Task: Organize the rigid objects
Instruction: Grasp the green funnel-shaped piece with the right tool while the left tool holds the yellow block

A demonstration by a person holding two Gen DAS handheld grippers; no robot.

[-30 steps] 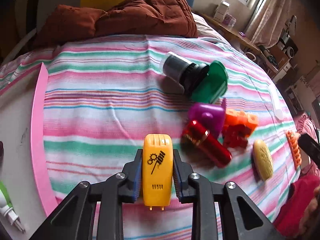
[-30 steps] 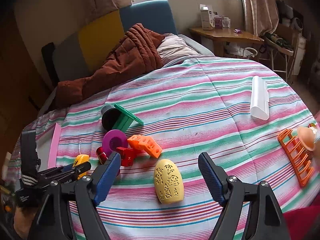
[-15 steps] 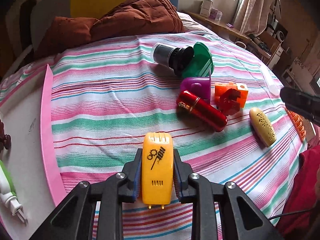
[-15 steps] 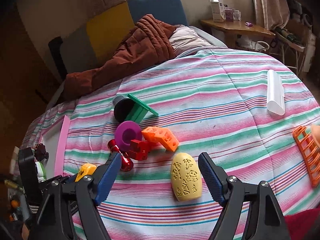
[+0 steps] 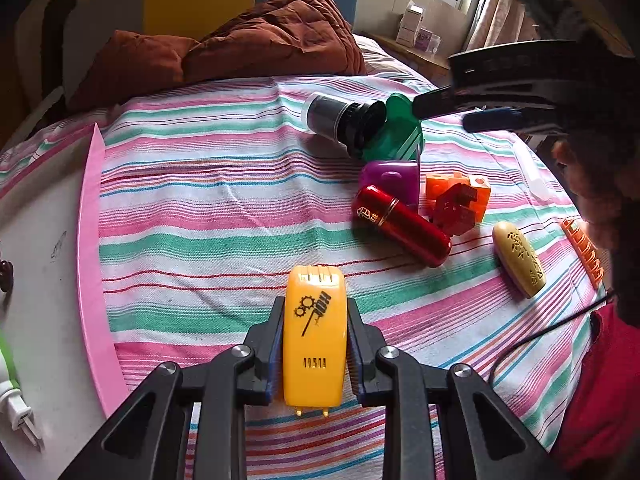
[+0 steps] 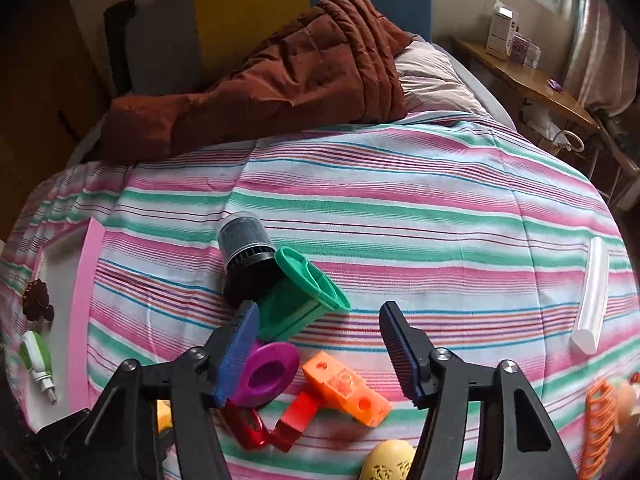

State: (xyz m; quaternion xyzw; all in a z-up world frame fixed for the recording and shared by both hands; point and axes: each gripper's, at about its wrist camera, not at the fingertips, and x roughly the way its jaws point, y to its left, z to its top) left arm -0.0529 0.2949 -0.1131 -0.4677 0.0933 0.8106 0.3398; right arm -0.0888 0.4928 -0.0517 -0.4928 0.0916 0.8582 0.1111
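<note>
- Yellow plastic case (image 5: 314, 340) is clamped flat-sided in the left gripper (image 5: 314, 354), above the striped bedspread (image 5: 224, 216): probably light, stiff, a bit slick.
- Right gripper (image 6: 320, 344) jaws are closing, nothing gripped yet; the green holder (image 6: 304, 300) beside them is best taken across its straight walls.

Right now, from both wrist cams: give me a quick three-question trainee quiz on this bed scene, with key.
1. True or false: the left claw is shut on the yellow case.
2. Which object touches the black-capped jar? A) white tube B) green holder C) orange rack
3. Fill in: the red cylinder lies on the ______ bedspread.

Key:
1. True; both pads press its sides.
2. B; the green holder leans against the jar's cap, while the white tube and orange rack lie apart at the right.
3. Striped.
</note>
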